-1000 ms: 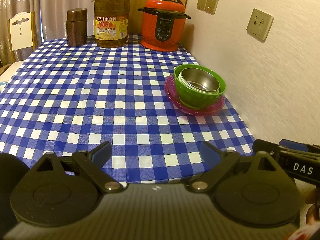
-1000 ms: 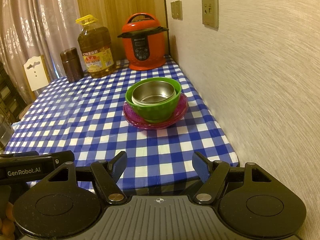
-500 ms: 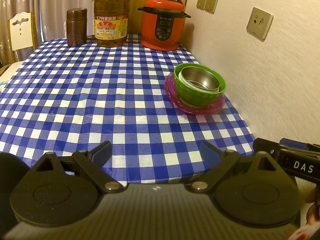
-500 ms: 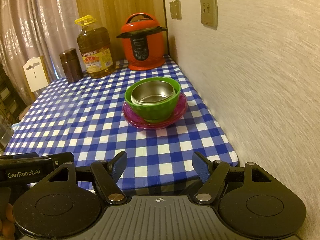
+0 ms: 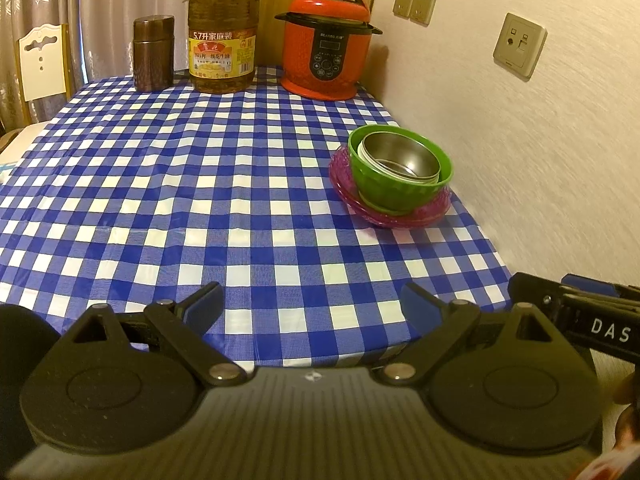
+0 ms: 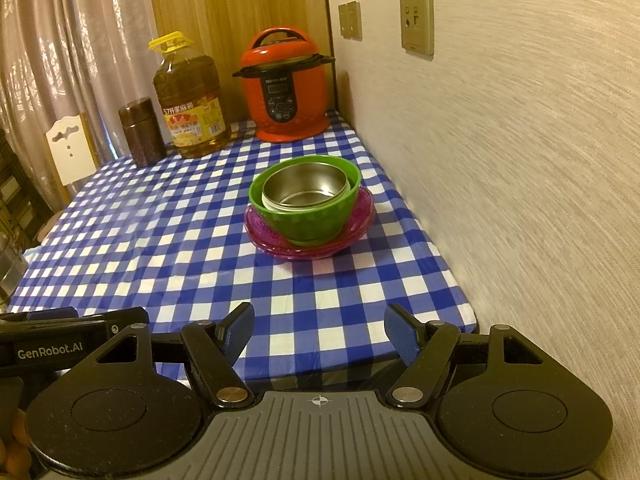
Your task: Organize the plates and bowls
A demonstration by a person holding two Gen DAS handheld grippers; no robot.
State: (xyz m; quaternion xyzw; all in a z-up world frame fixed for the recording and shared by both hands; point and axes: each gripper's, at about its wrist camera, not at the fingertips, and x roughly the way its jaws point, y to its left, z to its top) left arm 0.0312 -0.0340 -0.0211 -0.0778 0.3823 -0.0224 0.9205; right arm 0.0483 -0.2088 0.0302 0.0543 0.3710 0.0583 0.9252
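Stack: steel bowl (image 6: pixel 306 188) sits inside green bowl (image 6: pixel 306 216); green bowl rests on pink plates (image 6: pixel 360 220); all on the checked tablecloth (image 6: pixel 160 240), near the wall (image 6: pixel 520 160)
Left gripper (image 5: pixel 312 306): jaws wide apart, nothing between them; over the table's near edge
Right gripper (image 6: pixel 319 334): jaws apart, empty; well short of the stack
Far end: red cooker (image 6: pixel 288 88); oil bottle (image 6: pixel 188 100); brown jar (image 6: pixel 140 132)

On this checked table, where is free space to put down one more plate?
Free: the wide checked tablecloth left of the pink plates, from the near edge up to the back row. Crowded: that row, jar, oil bottle, red cooker.
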